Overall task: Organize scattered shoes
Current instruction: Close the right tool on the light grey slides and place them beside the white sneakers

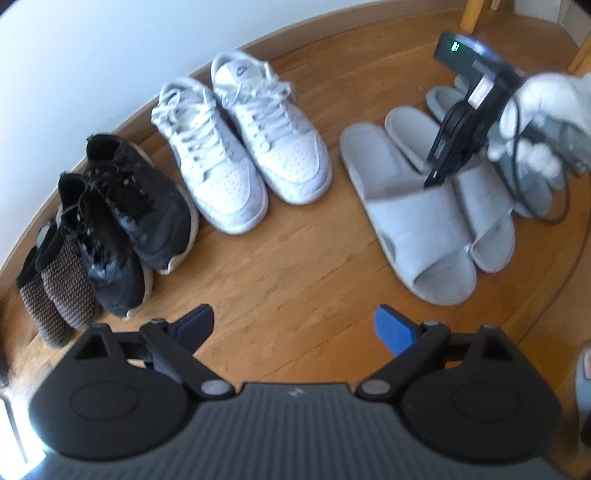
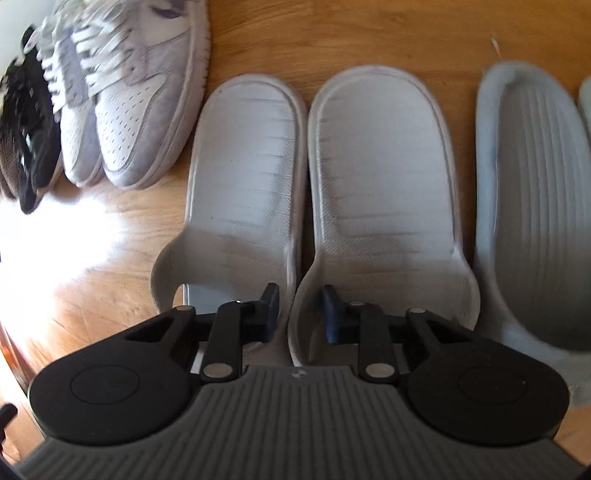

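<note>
A row of shoes stands on the wooden floor (image 1: 295, 266) along a white wall: black sneakers (image 1: 129, 221), white sneakers (image 1: 240, 140) and a pair of light grey slides (image 1: 424, 229). My left gripper (image 1: 295, 328) hovers open above bare floor in front of the row, holding nothing. My right gripper (image 2: 301, 314) points down into the slides. One finger sits inside the left slide (image 2: 243, 158) and the other inside the right slide (image 2: 380, 158). The jaws pinch the two touching strap walls together. The left wrist view shows the right gripper (image 1: 436, 177) in a white-gloved hand (image 1: 535, 122).
Brown knit shoes (image 1: 55, 288) end the row at the left. A blue-grey ribbed slipper (image 2: 535, 221) lies right of the slides, with another edge beyond it. The white sneakers (image 2: 140, 92) stand close on the slides' left. Wooden furniture legs (image 1: 472, 14) rise at the back right.
</note>
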The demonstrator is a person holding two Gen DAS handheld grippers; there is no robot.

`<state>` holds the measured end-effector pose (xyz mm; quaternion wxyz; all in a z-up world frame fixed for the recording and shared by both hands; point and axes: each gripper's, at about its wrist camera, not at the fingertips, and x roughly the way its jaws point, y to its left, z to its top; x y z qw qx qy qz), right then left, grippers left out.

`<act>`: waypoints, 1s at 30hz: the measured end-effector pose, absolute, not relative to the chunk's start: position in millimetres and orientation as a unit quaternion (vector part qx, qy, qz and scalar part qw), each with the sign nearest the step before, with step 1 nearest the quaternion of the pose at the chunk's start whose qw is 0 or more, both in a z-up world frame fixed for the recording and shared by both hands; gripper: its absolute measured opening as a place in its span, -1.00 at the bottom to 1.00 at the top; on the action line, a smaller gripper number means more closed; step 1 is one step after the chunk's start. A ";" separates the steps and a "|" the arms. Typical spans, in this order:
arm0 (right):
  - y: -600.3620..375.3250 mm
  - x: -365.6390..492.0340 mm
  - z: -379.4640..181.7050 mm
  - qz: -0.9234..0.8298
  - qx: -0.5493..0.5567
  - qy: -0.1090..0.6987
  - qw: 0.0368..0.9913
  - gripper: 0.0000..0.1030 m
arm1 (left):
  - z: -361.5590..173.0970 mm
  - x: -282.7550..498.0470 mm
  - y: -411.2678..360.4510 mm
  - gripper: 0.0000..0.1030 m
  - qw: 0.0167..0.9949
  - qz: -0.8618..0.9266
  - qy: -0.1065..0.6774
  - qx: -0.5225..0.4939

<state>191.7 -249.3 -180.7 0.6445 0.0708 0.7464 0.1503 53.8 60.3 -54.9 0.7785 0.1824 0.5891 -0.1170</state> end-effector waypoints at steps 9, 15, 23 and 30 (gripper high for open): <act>-272.0 248.5 -171.7 0.132 0.111 0.714 0.679 -0.69 | -62.9 46.5 56.0 0.83 0.773 -0.084 0.611 0.145; -274.5 311.1 -173.6 0.105 0.128 0.692 0.702 -0.69 | -66.3 34.0 53.4 0.83 0.771 -0.073 0.623 0.112; -241.2 358.0 -173.7 0.128 0.097 0.671 0.724 -0.69 | -67.8 21.9 40.2 0.83 0.765 -0.073 0.632 0.099; -242.9 365.5 -170.8 0.153 0.136 0.663 0.720 -0.32 | -68.9 17.4 31.1 0.83 0.773 -0.077 0.624 0.086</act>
